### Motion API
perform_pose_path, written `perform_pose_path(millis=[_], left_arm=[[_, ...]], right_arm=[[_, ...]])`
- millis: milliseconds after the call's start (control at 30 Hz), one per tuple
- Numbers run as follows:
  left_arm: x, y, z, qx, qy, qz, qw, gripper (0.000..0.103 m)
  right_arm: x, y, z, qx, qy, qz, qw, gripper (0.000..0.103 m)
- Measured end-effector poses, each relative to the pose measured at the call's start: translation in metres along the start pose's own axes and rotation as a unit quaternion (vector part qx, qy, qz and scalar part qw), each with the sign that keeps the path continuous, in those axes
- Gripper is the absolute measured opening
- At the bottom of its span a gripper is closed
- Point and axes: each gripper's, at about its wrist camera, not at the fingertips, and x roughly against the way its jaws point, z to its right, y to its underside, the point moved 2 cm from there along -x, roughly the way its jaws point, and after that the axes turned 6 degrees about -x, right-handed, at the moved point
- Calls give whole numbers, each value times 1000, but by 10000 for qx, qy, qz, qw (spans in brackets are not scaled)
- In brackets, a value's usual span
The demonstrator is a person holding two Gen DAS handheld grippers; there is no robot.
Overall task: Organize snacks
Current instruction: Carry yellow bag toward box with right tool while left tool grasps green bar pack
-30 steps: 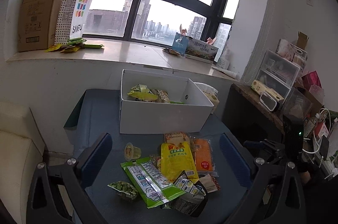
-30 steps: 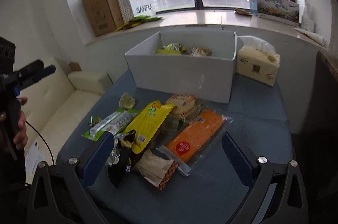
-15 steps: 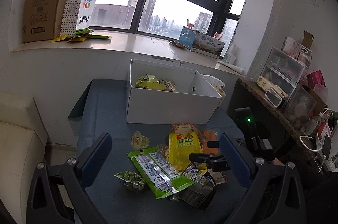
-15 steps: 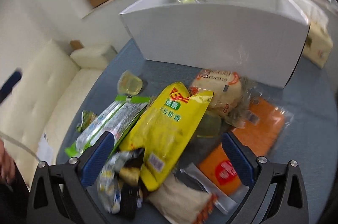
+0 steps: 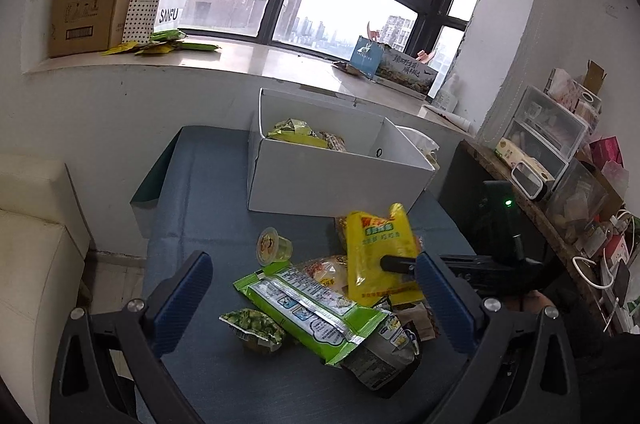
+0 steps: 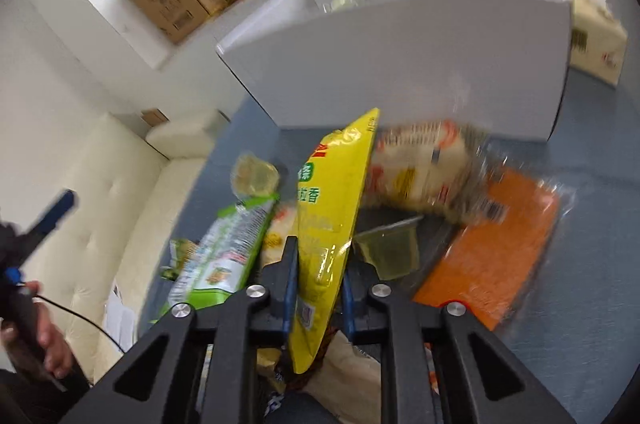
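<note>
right gripper [image 6: 318, 280] clenched on the lower end of the yellow snack bag [image 6: 332, 208], bag pinched between the blue pads and raised at an angle above the pile on the blue desk [image 5: 192, 208], just in front of the white box [image 5: 332, 180]. left gripper [image 5: 312, 300] released, wide and empty, hovering over the green packet [image 5: 304, 308] and the small pea tub [image 5: 252, 324]. jelly cup [image 5: 274, 244], orange pack [image 6: 492, 256] and rice-cracker pack [image 6: 420, 168] lying loose around the grasp. likely trouble from here: grip set near one edge of a slick, floppy bag, so a slip or a swing on the way to the box; top corner catching on the box's near wall if carried too low; neighbouring wrappers under the bag dragged along or nudged off the desk edge. right view blurred, so depth of the pinch not clear.
</note>
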Motion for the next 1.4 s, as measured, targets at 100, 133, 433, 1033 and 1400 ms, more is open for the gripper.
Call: perform_pose_path(millis=[100,133,433,1033,1400], left_arm=[[-5,2,-5,119,79,-100,9998,103],[-8,4,-6,166,131,-161,9996,103],[-37,25,1,306,421,-818,9953,103],[-120,89,-26,3105,1093,-2035,9221,49],[-68,56,15,1490,817,-1211,9780,15]], right_arm=[[27,-6,5,28,-55,312,9995,19],[36,-9,7,7,-94,406,9991,19],[100,-23,19,-231,-580,1191,9909,19],[132,2,35,-336,-619,1362,9882,19],[129,5,31,-250,-582,1339,9890,19]])
